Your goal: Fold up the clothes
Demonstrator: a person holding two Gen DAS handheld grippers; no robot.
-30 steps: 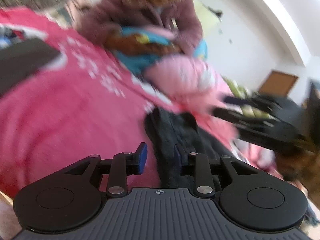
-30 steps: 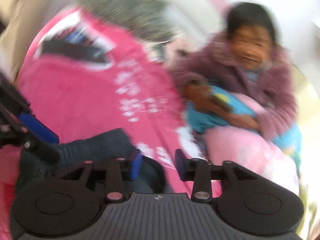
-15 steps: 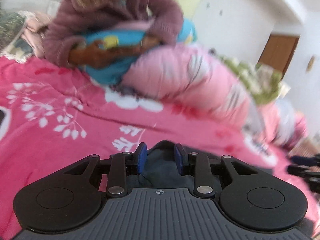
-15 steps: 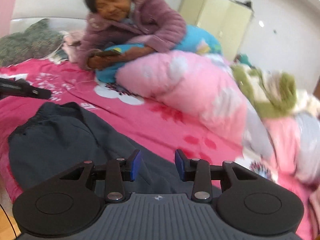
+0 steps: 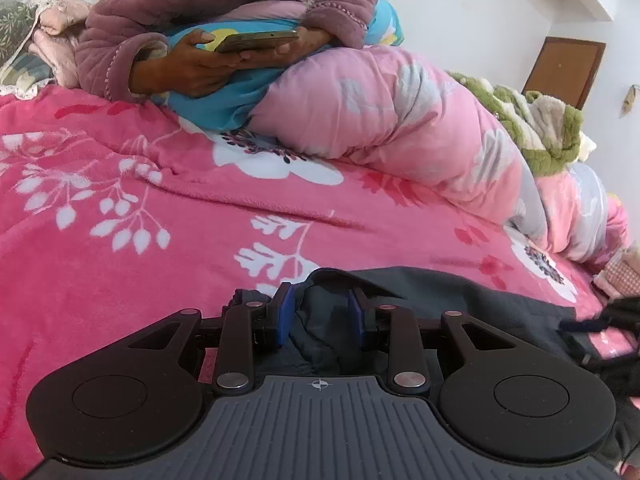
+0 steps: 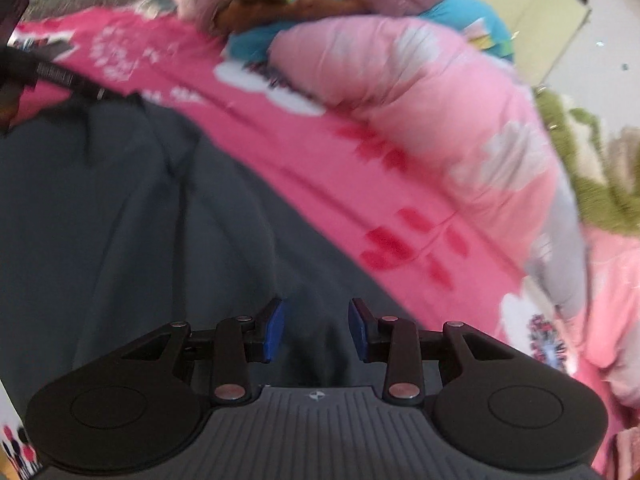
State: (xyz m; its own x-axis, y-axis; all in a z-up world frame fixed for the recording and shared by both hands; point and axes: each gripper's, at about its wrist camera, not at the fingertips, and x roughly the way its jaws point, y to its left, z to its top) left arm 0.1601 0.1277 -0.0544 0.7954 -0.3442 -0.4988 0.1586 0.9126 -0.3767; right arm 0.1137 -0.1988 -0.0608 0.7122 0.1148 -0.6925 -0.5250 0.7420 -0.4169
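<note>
Your left gripper point(image 5: 320, 318) has a bunched ridge of the dark trousers point(image 5: 460, 300) between its blue pads, but you cannot tell from this view whether the pads press on the cloth or only stand either side of it. Your right gripper point(image 6: 316, 328) has its fingers apart, over flat dark cloth with nothing pinched.

The trousers point(image 6: 100, 208) lie spread on the pink bedspread point(image 5: 120, 220), filling the lower left of the right wrist view and running along the bottom right of the left wrist view.

What could go wrong: if the left pads hold only the top fold, the cloth may slide out the moment you lift, and the fold will come out crooked. The bedspread is soft and fuzzy, so pressing down to grab the cloth could catch it along with the trousers and drag it up. If the right fingers close on a flat stretch, they will likely take a poor bite or none.

Room: the rolled pink quilt point(image 5: 400, 120) crosses the upper right of both views, close beyond the trousers' far edge, so a swing that way is cramped. A seated person holding a phone point(image 5: 256, 42) is at the top of the left view. The open bedspread is at the left of that view; fold toward it.
</note>
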